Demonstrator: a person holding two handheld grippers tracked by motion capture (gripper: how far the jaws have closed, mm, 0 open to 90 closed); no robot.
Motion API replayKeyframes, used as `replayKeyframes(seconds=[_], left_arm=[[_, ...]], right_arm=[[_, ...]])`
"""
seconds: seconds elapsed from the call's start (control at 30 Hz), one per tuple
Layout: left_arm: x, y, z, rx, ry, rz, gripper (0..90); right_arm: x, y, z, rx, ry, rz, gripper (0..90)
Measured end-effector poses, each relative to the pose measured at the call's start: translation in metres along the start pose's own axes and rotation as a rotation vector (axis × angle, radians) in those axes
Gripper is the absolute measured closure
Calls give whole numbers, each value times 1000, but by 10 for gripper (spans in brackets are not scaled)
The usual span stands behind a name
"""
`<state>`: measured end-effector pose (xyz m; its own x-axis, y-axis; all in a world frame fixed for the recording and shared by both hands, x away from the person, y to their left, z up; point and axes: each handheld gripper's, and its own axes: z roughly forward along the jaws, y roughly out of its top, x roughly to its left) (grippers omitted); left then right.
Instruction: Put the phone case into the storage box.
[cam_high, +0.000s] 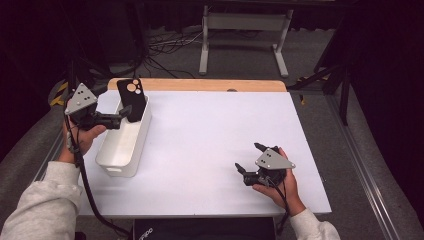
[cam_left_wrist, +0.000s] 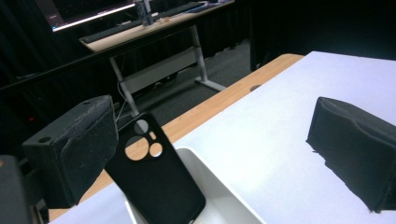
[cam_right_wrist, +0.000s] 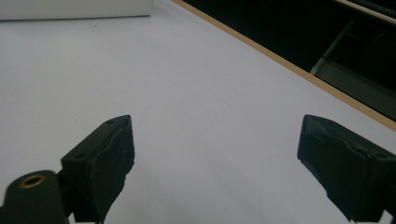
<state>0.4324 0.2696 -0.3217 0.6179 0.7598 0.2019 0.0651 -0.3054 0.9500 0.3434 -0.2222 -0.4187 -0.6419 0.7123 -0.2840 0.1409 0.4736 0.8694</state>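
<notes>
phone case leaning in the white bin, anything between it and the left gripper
Nothing visible. The left gripper is open, and the phone case leans in the white bin right beside one jaw, with no object between them.

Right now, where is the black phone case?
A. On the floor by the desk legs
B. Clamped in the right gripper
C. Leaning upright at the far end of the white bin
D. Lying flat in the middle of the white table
C. The black phone case stands tilted in the far end of the white bin, just ahead of the open left gripper; the right gripper is open over bare table.
</notes>
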Motion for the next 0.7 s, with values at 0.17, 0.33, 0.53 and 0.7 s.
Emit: replayKeyframes(seconds=[0.17,0.33,0.53,0.7], left_arm=[[-12,1,-3,-14,-32,15,25],[-22,4,-5,-23,-49,31,25],[-29,5,-8,-45,-58,37,23],[-37,4,-11,-67,-80,38,24]], right_arm=[[1,1,0,0,0,-1,117],[1,1,0,1,1,-1,117],[2,1,-1,-1,3,0,117],[2,3,-2,-2,4,-5,116]])
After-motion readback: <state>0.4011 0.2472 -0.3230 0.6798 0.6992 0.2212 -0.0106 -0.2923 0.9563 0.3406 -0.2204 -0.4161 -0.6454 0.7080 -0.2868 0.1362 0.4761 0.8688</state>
